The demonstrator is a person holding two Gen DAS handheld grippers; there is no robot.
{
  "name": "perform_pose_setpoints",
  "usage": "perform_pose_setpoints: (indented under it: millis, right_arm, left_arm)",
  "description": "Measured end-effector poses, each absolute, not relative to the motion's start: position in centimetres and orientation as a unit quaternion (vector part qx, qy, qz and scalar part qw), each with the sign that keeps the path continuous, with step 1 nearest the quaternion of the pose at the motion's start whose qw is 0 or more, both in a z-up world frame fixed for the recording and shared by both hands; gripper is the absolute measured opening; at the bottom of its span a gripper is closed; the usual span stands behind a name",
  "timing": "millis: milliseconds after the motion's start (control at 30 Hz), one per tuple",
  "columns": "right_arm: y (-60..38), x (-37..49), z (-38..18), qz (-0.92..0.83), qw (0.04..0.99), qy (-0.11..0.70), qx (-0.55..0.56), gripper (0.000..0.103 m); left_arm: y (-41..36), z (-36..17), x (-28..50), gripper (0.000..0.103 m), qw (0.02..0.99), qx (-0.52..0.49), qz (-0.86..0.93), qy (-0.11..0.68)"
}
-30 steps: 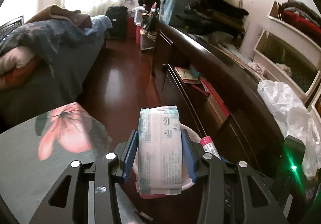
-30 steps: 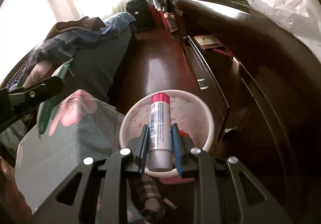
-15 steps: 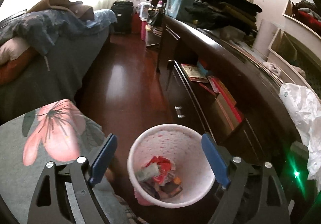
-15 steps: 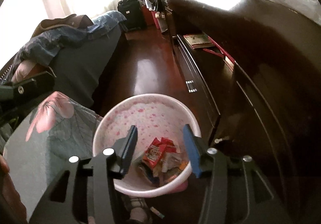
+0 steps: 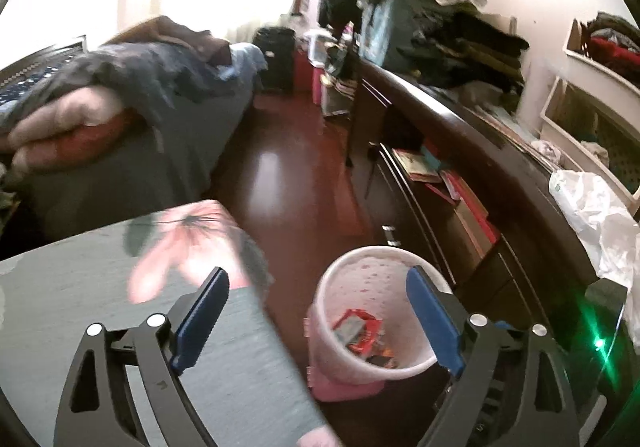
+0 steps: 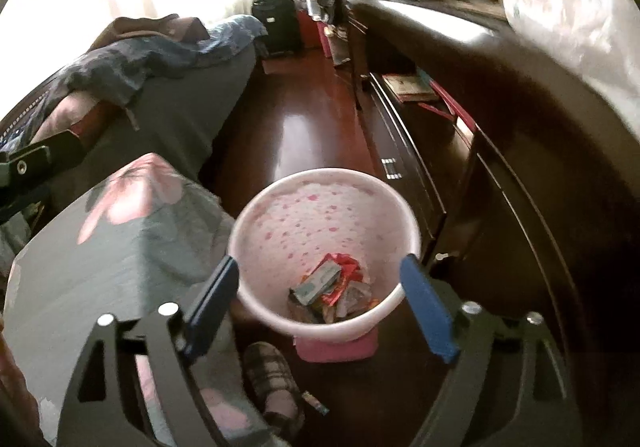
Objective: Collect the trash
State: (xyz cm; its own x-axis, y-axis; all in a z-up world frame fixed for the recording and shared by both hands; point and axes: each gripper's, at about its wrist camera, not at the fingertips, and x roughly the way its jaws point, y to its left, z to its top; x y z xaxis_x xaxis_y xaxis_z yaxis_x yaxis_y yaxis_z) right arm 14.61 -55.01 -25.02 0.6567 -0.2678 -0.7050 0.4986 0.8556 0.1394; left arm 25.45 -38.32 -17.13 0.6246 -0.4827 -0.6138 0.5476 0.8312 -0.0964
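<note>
Both grippers empty: left gripper [image 5: 316,321] and right gripper [image 6: 320,307] jaws just opened wide, nothing between them. Trash [image 6: 334,291] sits in pink wastebasket [image 6: 280,203], lower centre, on the floor [image 6: 304,127].

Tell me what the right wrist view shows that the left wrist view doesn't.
Only the right wrist view: a plaid slipper and a small wrapper on the floor below the bin, and the open, empty right hand-held gripper.
Only the left wrist view: white shelving on the wall, and the open, empty left hand-held gripper.
Both: the pink-spotted trash bin holding wrappers, the floral bedding, the dark dresser, and the white plastic bag. Both hand-held grippers' jaws have just been opening.
</note>
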Motion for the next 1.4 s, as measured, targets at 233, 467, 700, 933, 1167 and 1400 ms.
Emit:
perform_pose_setpoints:
  millis: [233, 467, 700, 933, 1167, 1400]
  right_arm:
    - [-47.4, 13.3, -22.1, -0.172, 0.908, 0.356, 0.141, 0.099]
    - [-38.1, 10.7, -18.8, -0.132, 0.922, 0.348, 0.110, 0.099]
    - [-29.7, 5.7, -14.8, -0.077, 0.945, 0.300, 0.103, 0.099]
    - [-24.4, 1.5, -9.3, -0.060, 0.972, 0.224, 0.047, 0.099]
    - [-21.0, -1.8, -6.5, -0.023, 0.980, 0.195, 0.023, 0.099]
    - [-21.0, -4.0, -5.2, -0.034, 0.984, 0.174, 0.021, 0.099]
  left_arm:
    - [-29.3, -14.5, 22.5, 0.099, 0.921, 0.011, -0.235, 0.311]
    - [-19.7, -12.6, 18.3, 0.099, 0.937, -0.011, -0.165, 0.308]
    - [-10.3, -10.5, 12.6, 0.099, 0.955, -0.024, -0.082, 0.286]
    - [-3.3, -7.0, 6.4, 0.099, 0.972, -0.047, -0.034, 0.229]
    - [-0.1, -4.0, 1.6, 0.099, 0.983, -0.056, 0.004, 0.173]
    - [0.9, -2.7, -0.2, 0.099, 0.986, -0.062, 0.011, 0.155]
